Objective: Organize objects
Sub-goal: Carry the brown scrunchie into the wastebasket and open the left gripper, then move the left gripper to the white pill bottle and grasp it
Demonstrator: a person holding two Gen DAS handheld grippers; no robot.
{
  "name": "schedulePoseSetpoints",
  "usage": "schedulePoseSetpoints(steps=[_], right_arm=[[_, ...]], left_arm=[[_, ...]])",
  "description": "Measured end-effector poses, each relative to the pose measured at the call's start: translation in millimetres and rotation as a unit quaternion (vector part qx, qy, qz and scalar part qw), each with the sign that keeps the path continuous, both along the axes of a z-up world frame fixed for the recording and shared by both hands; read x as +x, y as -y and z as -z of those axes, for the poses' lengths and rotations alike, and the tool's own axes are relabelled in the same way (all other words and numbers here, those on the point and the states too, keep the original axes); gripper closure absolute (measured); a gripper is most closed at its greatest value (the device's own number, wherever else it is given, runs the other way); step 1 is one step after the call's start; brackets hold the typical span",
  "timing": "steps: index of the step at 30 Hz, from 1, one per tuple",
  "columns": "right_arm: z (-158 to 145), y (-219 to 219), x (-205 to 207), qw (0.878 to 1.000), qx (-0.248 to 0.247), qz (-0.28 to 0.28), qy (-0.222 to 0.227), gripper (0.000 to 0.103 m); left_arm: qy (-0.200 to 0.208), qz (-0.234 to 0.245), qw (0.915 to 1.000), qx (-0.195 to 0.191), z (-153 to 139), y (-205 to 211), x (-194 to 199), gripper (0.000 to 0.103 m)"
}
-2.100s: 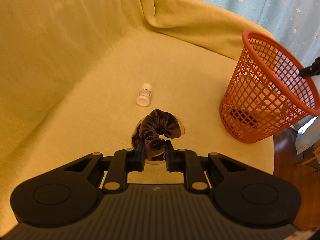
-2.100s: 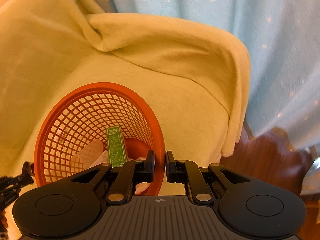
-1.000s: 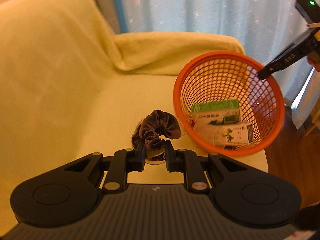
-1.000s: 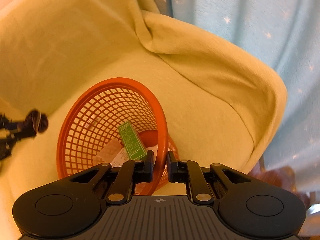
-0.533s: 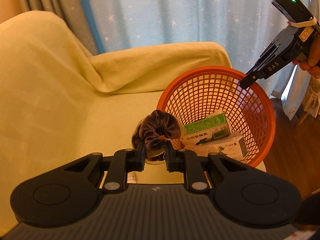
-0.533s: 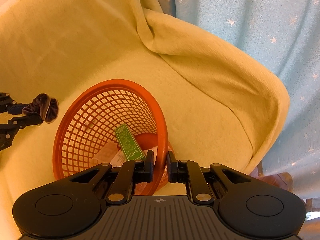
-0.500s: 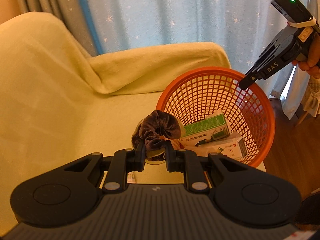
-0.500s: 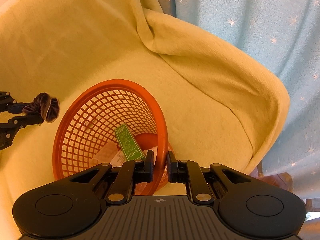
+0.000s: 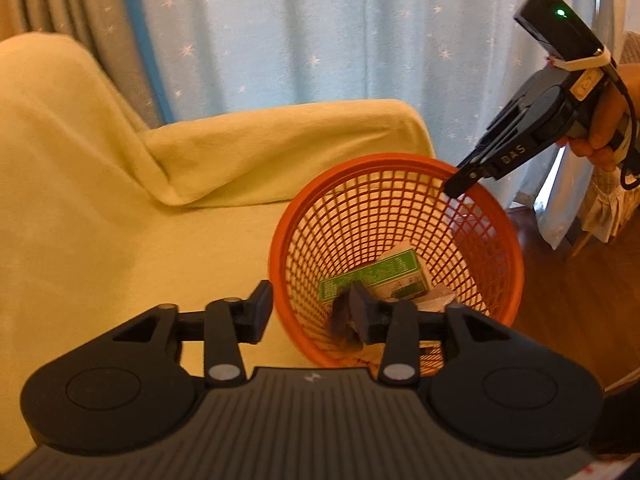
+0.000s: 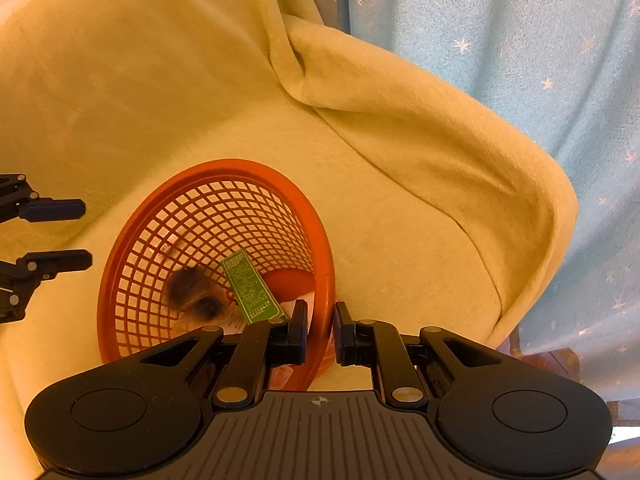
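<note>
- Now the drop step: the left gripper point(image 9: 311, 309) has its jaws spread wide at the near rim of the tilted orange plastic mesh basket point(image 10: 120, 280).
- Blurred, the dark brown velvet scrunchie point(image 10: 192, 292) sits inside it, beside a green-labelled box point(image 10: 250, 288).
- Pinching the basket's rim, the right gripper point(image 10: 320, 326) holds it tipped.
- Next, likely: draw the left gripper back to seek another loose item.

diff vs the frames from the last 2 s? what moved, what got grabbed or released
The left tongs carried the dark scrunchie from the sofa seat to the orange basket, then opened and released it; it now shows blurred inside the basket beside the green box. Unchanged: the right tongs stay clamped on the basket rim, and the boxes remain inside.
</note>
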State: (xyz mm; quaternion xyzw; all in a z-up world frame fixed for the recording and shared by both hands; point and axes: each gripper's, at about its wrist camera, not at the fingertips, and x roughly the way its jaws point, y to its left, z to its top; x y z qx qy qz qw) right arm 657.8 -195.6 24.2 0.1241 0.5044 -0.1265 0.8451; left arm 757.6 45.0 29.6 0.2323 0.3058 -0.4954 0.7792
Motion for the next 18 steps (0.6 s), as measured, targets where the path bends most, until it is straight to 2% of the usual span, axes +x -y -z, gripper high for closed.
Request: schedulePoseSetpoints(steps=[11,18], right_arm=[[-0.3,1.1,2.6,1.000,0.001,0.000,-0.001,0.094],[0.3,3.6,4.9,1.000,0.000,0.002,-0.005,0.094]], left_arm=[[-0.008,-0.082,0.9956,0.045,19.7,-56.4,17.9,0.064],[-0.029,-0.130,0.9884,0.073,53.0,-81.4,38.3,0.063]])
